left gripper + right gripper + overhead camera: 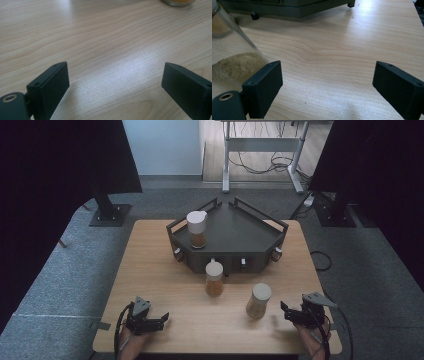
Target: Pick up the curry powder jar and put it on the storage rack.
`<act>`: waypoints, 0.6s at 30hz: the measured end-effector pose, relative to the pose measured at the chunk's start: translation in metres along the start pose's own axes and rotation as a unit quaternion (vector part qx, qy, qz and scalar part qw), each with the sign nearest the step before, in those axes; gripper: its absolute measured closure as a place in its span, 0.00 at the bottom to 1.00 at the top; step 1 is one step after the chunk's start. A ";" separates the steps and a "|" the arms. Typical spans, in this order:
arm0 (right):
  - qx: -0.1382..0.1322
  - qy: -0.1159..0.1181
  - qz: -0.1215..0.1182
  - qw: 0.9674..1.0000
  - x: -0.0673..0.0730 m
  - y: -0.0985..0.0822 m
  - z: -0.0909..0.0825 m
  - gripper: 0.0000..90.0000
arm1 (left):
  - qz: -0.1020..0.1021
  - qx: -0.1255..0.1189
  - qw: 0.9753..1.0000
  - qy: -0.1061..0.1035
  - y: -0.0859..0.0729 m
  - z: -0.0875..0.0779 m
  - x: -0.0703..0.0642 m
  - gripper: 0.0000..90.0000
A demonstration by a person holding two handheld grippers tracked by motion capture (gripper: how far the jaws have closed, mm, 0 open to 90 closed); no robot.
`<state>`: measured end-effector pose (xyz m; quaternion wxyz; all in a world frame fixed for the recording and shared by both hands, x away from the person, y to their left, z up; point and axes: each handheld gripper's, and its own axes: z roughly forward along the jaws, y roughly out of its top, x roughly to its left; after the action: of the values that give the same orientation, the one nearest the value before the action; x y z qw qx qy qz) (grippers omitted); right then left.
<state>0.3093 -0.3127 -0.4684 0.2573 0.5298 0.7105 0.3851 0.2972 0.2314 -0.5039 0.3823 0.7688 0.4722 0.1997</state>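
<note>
While both grippers rest low at near table edge, right gripper (295,312) jaws apart, empty, just beside tilted jar (259,300); left gripper (150,321) jaws apart, empty. Risk: glass jar smooth, round, leaning, so off-centre pinch could tip or roll it. Orange-spice jar (214,278) upright near dark angular rack (240,232). Wood-grain table (160,270) slick.

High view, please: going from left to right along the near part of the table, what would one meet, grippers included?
Left hand-held gripper → jar of orange spice → jar of pale powder → right hand-held gripper.
</note>
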 end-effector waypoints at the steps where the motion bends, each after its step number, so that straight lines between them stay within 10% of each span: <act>1: 0.000 -0.001 0.000 1.000 0.000 0.000 -0.001 0.09 | -0.001 0.002 1.000 0.000 0.000 0.000 0.000 0.08; 18: -0.026 -0.003 -0.006 1.000 0.008 0.009 -0.018 0.10 | -0.003 0.035 0.999 0.007 0.000 0.003 0.001 0.08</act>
<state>0.2978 -0.3092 -0.4502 0.2754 0.5192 0.7029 0.4006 0.2995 0.2314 -0.5061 0.3528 0.7788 0.4838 0.1871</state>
